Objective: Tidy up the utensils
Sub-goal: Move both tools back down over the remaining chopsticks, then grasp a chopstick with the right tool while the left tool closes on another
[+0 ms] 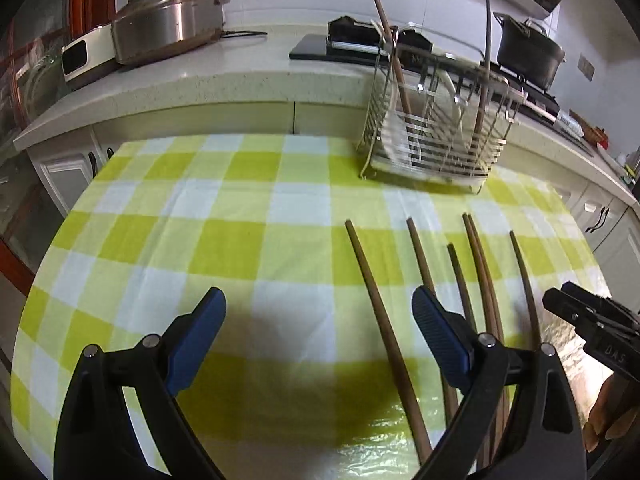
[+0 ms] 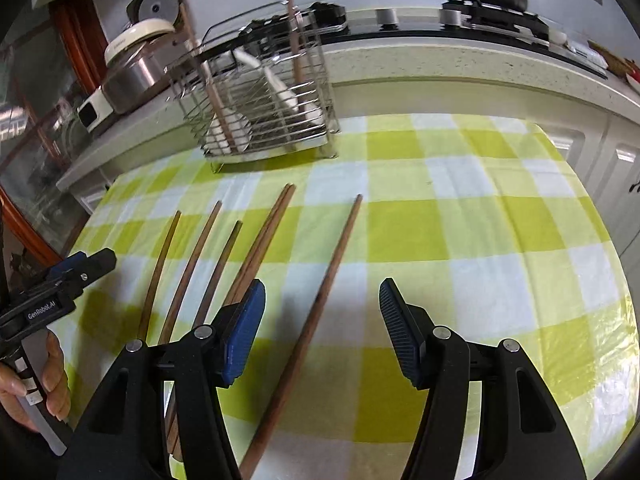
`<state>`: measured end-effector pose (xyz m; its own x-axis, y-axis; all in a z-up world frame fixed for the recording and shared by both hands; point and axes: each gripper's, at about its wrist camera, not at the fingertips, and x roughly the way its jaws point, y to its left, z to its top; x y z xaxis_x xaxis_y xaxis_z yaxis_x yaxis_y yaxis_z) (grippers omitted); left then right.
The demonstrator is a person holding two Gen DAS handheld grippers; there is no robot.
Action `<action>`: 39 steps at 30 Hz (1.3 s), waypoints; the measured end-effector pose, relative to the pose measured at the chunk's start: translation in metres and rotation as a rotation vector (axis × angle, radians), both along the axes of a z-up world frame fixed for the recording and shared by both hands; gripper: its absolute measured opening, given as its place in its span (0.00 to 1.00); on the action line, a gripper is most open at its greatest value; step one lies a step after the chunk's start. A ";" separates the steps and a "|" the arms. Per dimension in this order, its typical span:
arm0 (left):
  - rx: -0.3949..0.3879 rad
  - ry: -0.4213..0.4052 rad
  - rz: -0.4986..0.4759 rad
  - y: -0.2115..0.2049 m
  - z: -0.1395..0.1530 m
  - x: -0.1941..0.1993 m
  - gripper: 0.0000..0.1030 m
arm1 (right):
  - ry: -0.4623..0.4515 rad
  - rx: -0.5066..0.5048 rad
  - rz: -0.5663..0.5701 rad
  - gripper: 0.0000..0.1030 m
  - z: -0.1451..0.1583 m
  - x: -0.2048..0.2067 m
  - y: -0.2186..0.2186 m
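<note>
Checked tablecloth (image 1: 240, 240) bears chopsticks (image 2: 332, 256) (loose), left gripper (image 1: 318, 312) and right gripper (image 2: 322, 304) agape.

The left black gripper with blue ribbed pads (image 1: 318, 312) tilts downward, its jaws spread wide with nothing between them. The right black, blue-padded gripper (image 2: 322, 304) tilts likewise, jaws parted, apparently gripping nothing. A bare hand (image 2: 34, 376) wraps the left gripper's handle.

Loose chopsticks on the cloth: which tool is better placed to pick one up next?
Right, probably. The rightmost chopstick lies alone between the open right tool. The left tool mostly straddles bare checked cloth.
</note>
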<state>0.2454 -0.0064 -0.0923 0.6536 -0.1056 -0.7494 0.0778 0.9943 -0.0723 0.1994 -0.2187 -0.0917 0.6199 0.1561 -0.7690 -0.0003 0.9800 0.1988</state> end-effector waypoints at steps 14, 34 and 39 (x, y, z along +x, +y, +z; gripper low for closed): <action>0.029 0.021 0.018 -0.010 -0.010 0.003 0.89 | 0.043 -0.063 -0.010 0.56 -0.010 0.012 0.012; 0.093 0.073 0.026 -0.034 -0.039 0.025 0.57 | 0.053 -0.192 -0.008 0.23 -0.019 0.024 0.009; 0.092 0.054 -0.016 -0.028 -0.038 0.022 0.36 | 0.054 -0.206 0.018 0.14 -0.018 0.019 0.011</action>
<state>0.2670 -0.0346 -0.1303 0.6110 -0.0446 -0.7904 0.0921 0.9956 0.0150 0.2182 -0.2072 -0.1097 0.5758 0.0027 -0.8176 -0.0131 0.9999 -0.0059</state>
